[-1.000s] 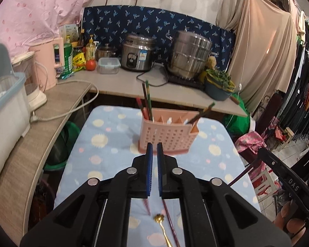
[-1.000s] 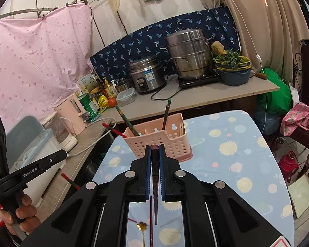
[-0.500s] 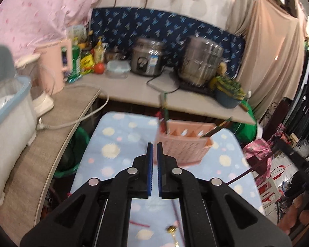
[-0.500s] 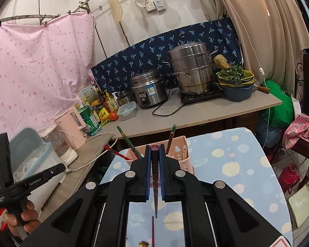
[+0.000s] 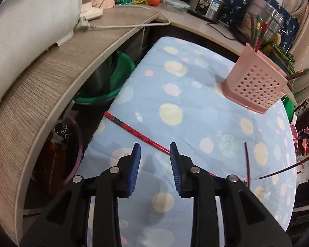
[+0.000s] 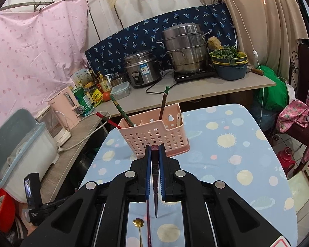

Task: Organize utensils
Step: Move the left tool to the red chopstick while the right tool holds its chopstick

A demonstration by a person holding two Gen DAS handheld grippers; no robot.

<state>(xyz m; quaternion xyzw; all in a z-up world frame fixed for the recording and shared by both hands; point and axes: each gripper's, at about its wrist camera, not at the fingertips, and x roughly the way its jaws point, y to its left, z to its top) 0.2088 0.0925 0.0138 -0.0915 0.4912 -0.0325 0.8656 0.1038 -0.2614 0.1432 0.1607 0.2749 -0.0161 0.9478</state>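
A pink perforated utensil basket (image 5: 255,82) stands on the blue spotted tablecloth (image 5: 195,123), with several chopsticks upright in it; it also shows in the right wrist view (image 6: 154,133). My left gripper (image 5: 155,152) is open, low over a red chopstick (image 5: 134,131) that lies on the cloth and passes just ahead of its fingertips. A dark chopstick (image 5: 247,162) lies to the right. My right gripper (image 6: 154,150) is shut on a dark maroon chopstick (image 6: 155,177), held pointing down, just short of the basket. A gold spoon (image 6: 139,224) lies below it.
A wooden counter (image 5: 51,78) curves along the left with a white appliance (image 5: 31,16) and cord. The back counter (image 6: 206,86) holds a rice cooker (image 6: 142,68), steel pots (image 6: 185,47) and a bowl of greens (image 6: 229,61). A green basin (image 5: 113,78) sits below the table's left edge.
My left gripper has opened, dropped low and tilted down toward the red chopstick on the cloth. My right gripper, still holding the dark chopstick, stays near the basket.
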